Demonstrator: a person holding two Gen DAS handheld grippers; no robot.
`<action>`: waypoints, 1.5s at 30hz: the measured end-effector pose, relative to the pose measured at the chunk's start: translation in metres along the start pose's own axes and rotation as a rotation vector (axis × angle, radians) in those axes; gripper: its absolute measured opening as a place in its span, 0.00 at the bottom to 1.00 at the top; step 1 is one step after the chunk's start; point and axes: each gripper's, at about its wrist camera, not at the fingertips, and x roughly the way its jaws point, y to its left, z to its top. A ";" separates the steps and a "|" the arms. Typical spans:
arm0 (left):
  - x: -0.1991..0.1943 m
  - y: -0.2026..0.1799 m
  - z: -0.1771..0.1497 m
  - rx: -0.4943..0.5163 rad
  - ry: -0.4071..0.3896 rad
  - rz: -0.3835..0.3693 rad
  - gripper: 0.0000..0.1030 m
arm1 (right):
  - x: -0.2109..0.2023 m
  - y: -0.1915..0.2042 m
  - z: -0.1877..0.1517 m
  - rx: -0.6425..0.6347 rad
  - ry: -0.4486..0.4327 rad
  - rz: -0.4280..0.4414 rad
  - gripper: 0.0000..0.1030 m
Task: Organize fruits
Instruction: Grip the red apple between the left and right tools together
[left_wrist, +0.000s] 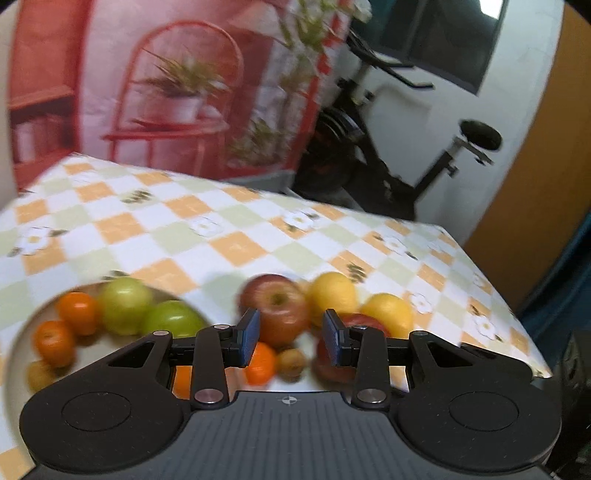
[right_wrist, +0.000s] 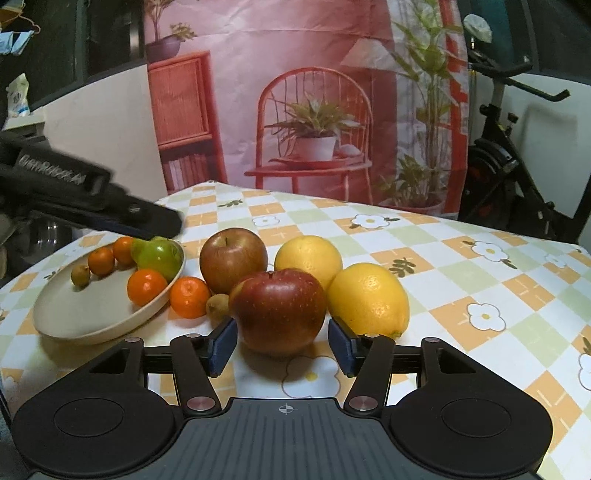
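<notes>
A beige plate (right_wrist: 81, 321) on the checked tablecloth holds small oranges (right_wrist: 146, 286), green apples (right_wrist: 159, 255) and a kiwi (right_wrist: 80, 274). Beside it on the cloth lie an orange (right_wrist: 189, 296), a kiwi (right_wrist: 217, 305), two red apples (right_wrist: 232, 258) and two yellow citrus fruits (right_wrist: 369, 297). My right gripper (right_wrist: 282, 345) is open, its blue pads on either side of the near red apple (right_wrist: 279, 310) and apart from it. My left gripper (left_wrist: 291, 338) is open and empty above the fruit, with a red apple (left_wrist: 277, 308) beyond its pads. The left gripper also shows in the right wrist view (right_wrist: 147, 219) over the plate.
The table's far edge runs along a printed pink backdrop (right_wrist: 314, 110). An exercise bike (right_wrist: 509, 158) stands behind the table at the right. The table's right edge (left_wrist: 509, 306) drops off near the citrus fruits.
</notes>
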 end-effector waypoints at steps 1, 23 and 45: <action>0.007 -0.003 0.001 0.001 0.015 -0.011 0.38 | 0.002 -0.001 0.000 0.000 0.001 0.004 0.50; 0.068 -0.014 0.012 -0.060 0.194 -0.150 0.38 | 0.023 -0.013 0.008 0.039 0.042 0.091 0.59; 0.061 -0.014 -0.002 -0.047 0.206 -0.188 0.41 | 0.010 -0.009 0.000 0.028 0.056 0.106 0.57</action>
